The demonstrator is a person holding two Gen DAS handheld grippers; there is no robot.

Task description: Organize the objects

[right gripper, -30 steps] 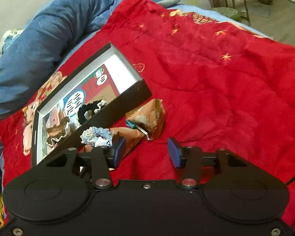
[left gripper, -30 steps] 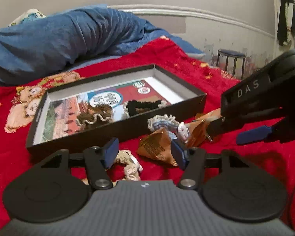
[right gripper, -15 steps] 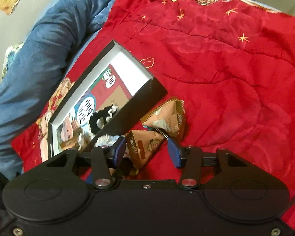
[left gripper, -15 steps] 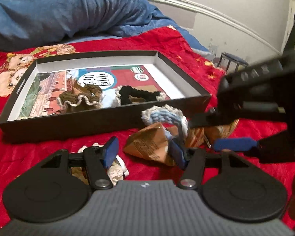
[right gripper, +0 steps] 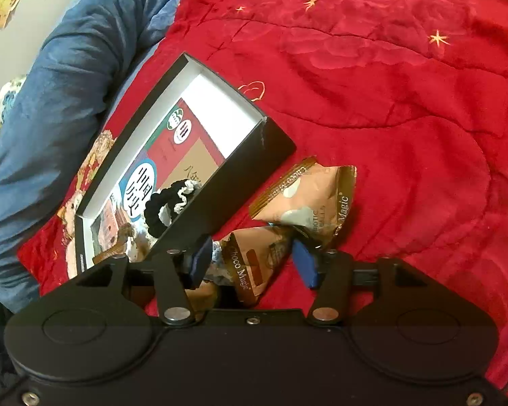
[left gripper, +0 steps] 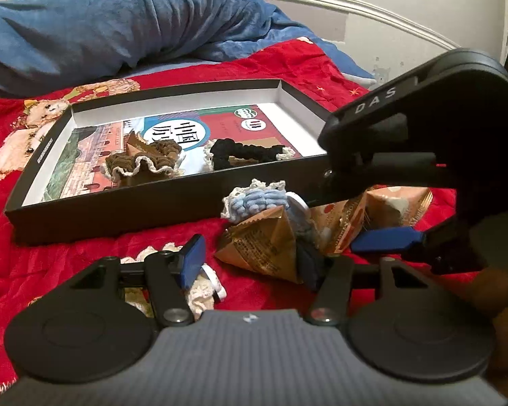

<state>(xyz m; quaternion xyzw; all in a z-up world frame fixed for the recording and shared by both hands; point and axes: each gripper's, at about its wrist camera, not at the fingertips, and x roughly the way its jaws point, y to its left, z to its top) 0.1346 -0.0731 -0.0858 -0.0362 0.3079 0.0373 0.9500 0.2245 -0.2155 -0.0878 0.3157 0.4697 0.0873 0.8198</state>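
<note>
Snack packet between right tool fingers

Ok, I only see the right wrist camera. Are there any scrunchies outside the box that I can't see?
Observer: Yes, a cream scrunchie lies on the blanket by the left gripper, outside the box.
Kid: Are there more snack packets?
Observer: A third packet sits right in front of the left gripper's open fingers.
Kid: What's on it?
Observer: A blue scrunchie rests on its top edge, close to the box's wall.
</note>
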